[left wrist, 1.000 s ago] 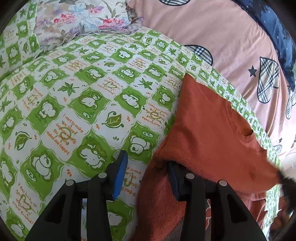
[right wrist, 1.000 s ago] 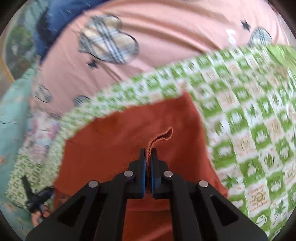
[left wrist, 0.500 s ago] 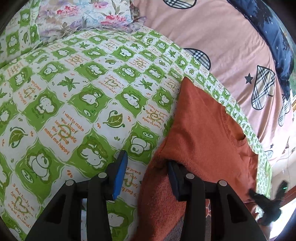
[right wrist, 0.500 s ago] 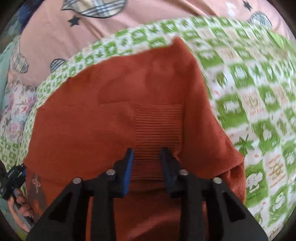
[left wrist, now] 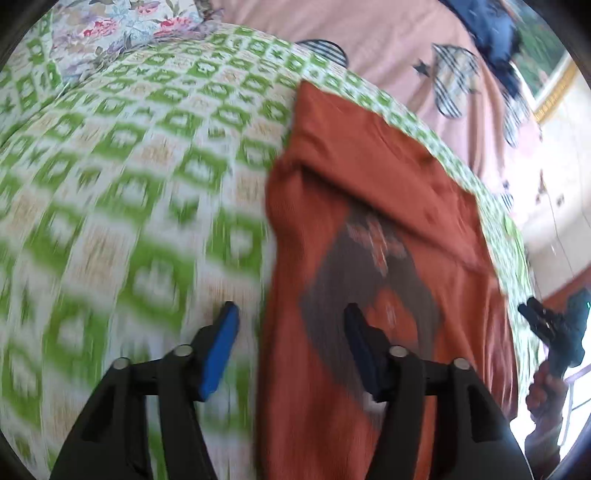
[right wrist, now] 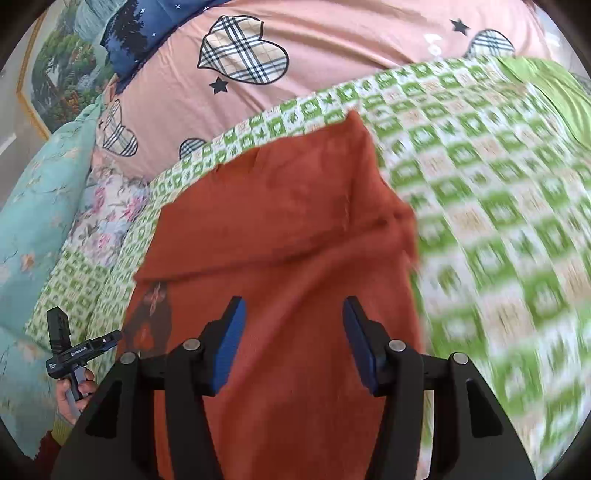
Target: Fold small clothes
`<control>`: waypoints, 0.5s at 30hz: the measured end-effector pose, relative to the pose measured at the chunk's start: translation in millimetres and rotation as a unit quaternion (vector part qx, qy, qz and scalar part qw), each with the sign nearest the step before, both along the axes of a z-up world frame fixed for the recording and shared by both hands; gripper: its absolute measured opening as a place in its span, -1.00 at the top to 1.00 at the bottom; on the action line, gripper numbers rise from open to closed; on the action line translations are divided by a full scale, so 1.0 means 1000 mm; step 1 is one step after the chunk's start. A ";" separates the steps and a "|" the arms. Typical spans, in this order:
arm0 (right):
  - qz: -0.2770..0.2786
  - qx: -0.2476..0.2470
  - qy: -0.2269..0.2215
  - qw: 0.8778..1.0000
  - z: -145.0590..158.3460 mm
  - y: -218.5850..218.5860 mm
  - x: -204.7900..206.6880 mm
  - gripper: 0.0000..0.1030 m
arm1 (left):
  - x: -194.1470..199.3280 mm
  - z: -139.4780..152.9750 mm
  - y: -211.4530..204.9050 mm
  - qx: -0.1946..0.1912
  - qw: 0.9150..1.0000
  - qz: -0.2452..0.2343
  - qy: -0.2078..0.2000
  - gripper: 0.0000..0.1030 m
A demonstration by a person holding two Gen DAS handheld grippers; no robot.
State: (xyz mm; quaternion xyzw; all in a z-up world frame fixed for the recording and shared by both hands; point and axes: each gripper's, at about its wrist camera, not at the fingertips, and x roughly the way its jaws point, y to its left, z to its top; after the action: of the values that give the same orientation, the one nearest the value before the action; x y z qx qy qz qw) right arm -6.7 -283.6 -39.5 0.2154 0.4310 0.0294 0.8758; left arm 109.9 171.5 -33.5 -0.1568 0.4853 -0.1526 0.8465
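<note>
A rust-orange knit sweater [left wrist: 369, 206] lies on the green-and-white checked sheet [left wrist: 129, 166], its upper part folded down over a grey patterned panel [left wrist: 354, 280]. My left gripper [left wrist: 291, 328] is open and empty, above the sweater's left edge. In the right wrist view the same sweater [right wrist: 295, 221] fills the middle, with the folded flap across it. My right gripper [right wrist: 293, 321] is open and empty, just above the sweater's lower part. The left gripper also shows in the right wrist view [right wrist: 70, 350], and the right gripper in the left wrist view [left wrist: 554, 328].
A pink quilt with plaid hearts [right wrist: 332, 55] lies behind the sheet. A navy cloth [right wrist: 147, 26] and a teal floral cover [right wrist: 37, 206] are at the left. A floral pillow [left wrist: 122, 26] sits at the far left corner.
My right gripper let go of the sweater's ribbed cuff and opened wide. Both grippers pulled back and up; the sweater sleeve now lies folded across the body.
</note>
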 end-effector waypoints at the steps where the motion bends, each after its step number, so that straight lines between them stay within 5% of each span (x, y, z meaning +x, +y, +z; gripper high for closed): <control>1: -0.002 0.005 0.005 1.000 -0.003 -0.004 -0.017 -0.12 | -0.013 -0.001 0.000 -0.001 1.000 -0.007 0.000 -0.31; 9: -0.029 0.022 0.046 0.998 -0.019 -0.038 -0.096 -0.21 | -0.092 -0.006 -0.010 -0.026 0.996 -0.081 0.000 -0.37; 15: 0.033 0.108 0.050 0.992 -0.033 -0.028 -0.114 -0.21 | -0.120 -0.010 -0.009 -0.075 0.991 -0.113 0.011 -0.35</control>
State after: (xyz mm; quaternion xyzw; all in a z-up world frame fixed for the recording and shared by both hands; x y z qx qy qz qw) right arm -120.5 -311.9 -73.0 0.2957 0.4758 0.0942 0.8230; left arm -10.2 163.0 -43.0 -0.1658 0.4959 -0.2821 0.8044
